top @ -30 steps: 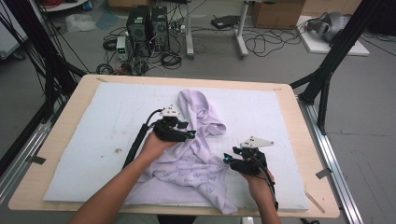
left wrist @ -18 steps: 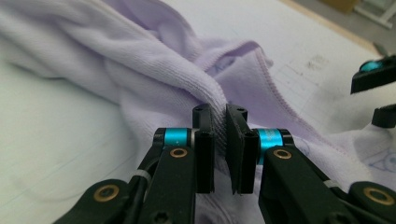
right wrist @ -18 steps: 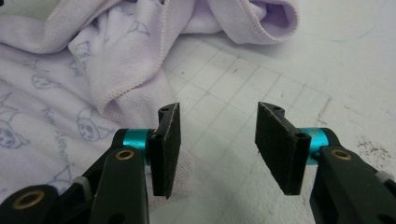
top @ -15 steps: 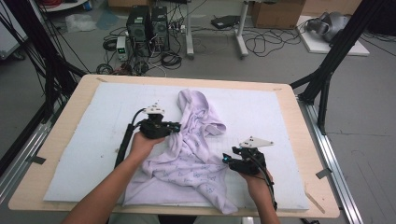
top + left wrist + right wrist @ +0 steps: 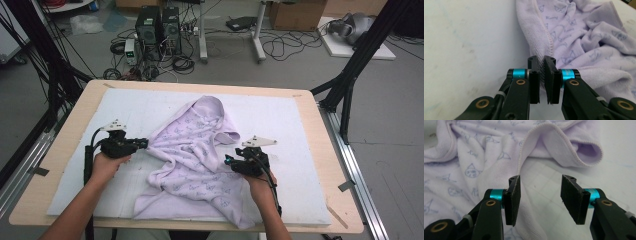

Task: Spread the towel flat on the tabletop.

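The lilac towel (image 5: 195, 165) lies crumpled at the centre of the white mat (image 5: 90, 130) on the worktop (image 5: 60, 150). I judge it light, soft and limp: it drapes, bunches and has no stiffness, so it follows whichever edge I pull. The terry surface grips well and is not fragile. The best hold is the stitched hem, close to a corner.

My left gripper (image 5: 142, 144) sits at the towel's 9 o'clock edge. Its jaws have just been closing and now stand nearly together, pinching the hem (image 5: 543, 53) between the fingers (image 5: 534, 75).

My right gripper (image 5: 227, 161) is at the towel's 3 o'clock side, jaws about half open and holding nothing; one finger (image 5: 514, 195) rests against a fold.

Compared with a second ago, my left hand has moved from the towel's middle out toward 9 o'clock, and that edge is now drawn out flatter.
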{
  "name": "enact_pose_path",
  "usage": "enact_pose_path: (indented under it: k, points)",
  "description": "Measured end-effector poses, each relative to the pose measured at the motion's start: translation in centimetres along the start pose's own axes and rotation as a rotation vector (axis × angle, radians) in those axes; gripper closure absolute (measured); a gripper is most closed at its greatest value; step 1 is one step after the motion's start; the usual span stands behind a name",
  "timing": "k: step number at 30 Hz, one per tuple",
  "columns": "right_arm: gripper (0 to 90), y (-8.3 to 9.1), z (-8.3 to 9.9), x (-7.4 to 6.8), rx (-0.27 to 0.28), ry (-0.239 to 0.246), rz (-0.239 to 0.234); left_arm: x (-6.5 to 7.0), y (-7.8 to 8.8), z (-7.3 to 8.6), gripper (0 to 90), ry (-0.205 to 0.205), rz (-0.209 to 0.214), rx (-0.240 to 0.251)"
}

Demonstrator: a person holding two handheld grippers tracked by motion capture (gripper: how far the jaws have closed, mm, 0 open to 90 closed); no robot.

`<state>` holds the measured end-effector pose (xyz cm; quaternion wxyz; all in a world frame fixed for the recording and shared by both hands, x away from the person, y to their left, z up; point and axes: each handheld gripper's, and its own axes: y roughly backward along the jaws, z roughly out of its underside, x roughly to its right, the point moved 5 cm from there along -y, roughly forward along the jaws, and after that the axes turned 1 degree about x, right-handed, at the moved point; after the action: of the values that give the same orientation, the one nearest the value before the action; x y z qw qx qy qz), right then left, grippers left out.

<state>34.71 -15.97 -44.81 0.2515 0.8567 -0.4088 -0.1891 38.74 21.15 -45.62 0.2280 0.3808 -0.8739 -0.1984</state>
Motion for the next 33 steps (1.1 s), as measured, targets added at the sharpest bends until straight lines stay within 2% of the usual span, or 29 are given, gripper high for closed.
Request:
enact_pose_path:
  k: [2,3,4,5,7,9,10,12,14,15,16,17,18,19,20,21,23,24,26,29,30,31,33]
  points:
    - [50.3,-0.3,-0.4,-0.3,0.004,0.003,-0.003,-0.3,0.8,0.8,83.0,0.000,0.000,-0.008]
    - [49.9,-1.0,-1.1,-1.1,0.012,0.005,-0.014,-0.4,1.7,1.5,83.2,0.008,0.007,-0.007]
    - [49.8,-1.3,-1.5,-1.5,0.013,0.009,-0.020,-0.4,1.7,1.5,83.5,0.008,0.007,-0.007]
    - [49.4,-1.7,-1.9,-1.9,0.017,0.010,-0.029,-0.3,2.5,2.2,85.1,0.001,0.000,-0.012]
    - [48.8,-2.2,-2.3,-2.3,0.013,0.015,-0.037,-0.3,3.0,2.7,86.4,-0.003,-0.009,-0.019]
    - [47.8,-3.5,-3.3,-3.5,0.007,0.024,-0.051,-0.4,3.9,3.7,86.4,0.001,-0.009,-0.028]
    - [48.2,-4.1,-3.5,-3.8,-0.006,0.029,-0.038,-0.4,4.2,4.2,86.5,0.006,-0.006,-0.029]
    - [50.5,-5.3,-3.6,-3.8,-0.054,0.057,0.027,-0.4,4.6,4.6,86.4,0.005,-0.003,-0.029]
    - [52.0,-5.8,-3.5,-3.5,-0.072,0.054,0.043,-0.4,4.6,4.6,86.3,0.001,-0.002,-0.016]
    - [58.6,-6.6,-3.1,-3.0,-0.101,0.034,0.056,-0.4,4.6,4.4,86.2,-0.003,0.002,-0.014]
    - [58.6,-6.6,-3.1,-3.0,-0.101,0.034,0.056,-0.3,4.5,4.2,86.2,-0.005,0.007,-0.010]
    - [65.2,-6.8,-2.9,-2.8,-0.117,0.022,0.034,-0.2,4.5,4.1,85.8,-0.002,0.017,-0.007]
    - [82.9,-6.9,-2.5,-2.5,-0.148,0.046,0.026,-0.1,4.5,3.9,81.1,0.001,0.025,-0.001]
    - [87.1,-6.8,-2.3,-2.4,-0.154,0.070,0.020,-0.2,4.3,3.4,73.0,0.027,0.023,0.017]
    - [87.6,-6.6,-2.1,-2.3,-0.166,0.086,0.023,-0.4,4.2,3.1,60.9,0.050,0.014,0.033]
    - [87.6,-6.3,-1.9,-2.0,-0.172,0.097,0.035,-0.4,4.2,3.1,54.1,0.050,0.014,0.033]
    - [87.6,-5.4,-1.5,-1.4,-0.166,0.087,0.050,-0.5,4.0,2.3,52.7,0.073,0.019,0.078]
    - [87.6,-4.8,-1.3,-1.0,-0.167,0.083,0.061,-0.6,3.5,1.5,50.6,0.062,0.005,0.092]
    - [87.5,-3.6,-0.7,0.0,-0.171,0.069,0.082,-0.7,3.2,1.2,48.4,0.058,0.005,0.099]
    - [87.3,-1.7,0.1,1.3,-0.166,0.041,0.101,-0.7,1.8,-0.1,44.7,0.038,-0.005,0.115]
    - [87.3,-1.7,0.1,1.3,-0.166,0.041,0.101,-0.7,1.8,-0.1,44.3,0.038,-0.005,0.115]
    - [87.4,-0.6,0.7,1.9,-0.171,0.035,0.111,-0.6,1.1,-0.8,43.9,0.029,-0.009,0.116]
    - [87.3,0.4,1.2,2.5,-0.176,0.026,0.118,-0.6,0.4,-1.4,42.6,0.027,-0.011,0.123]
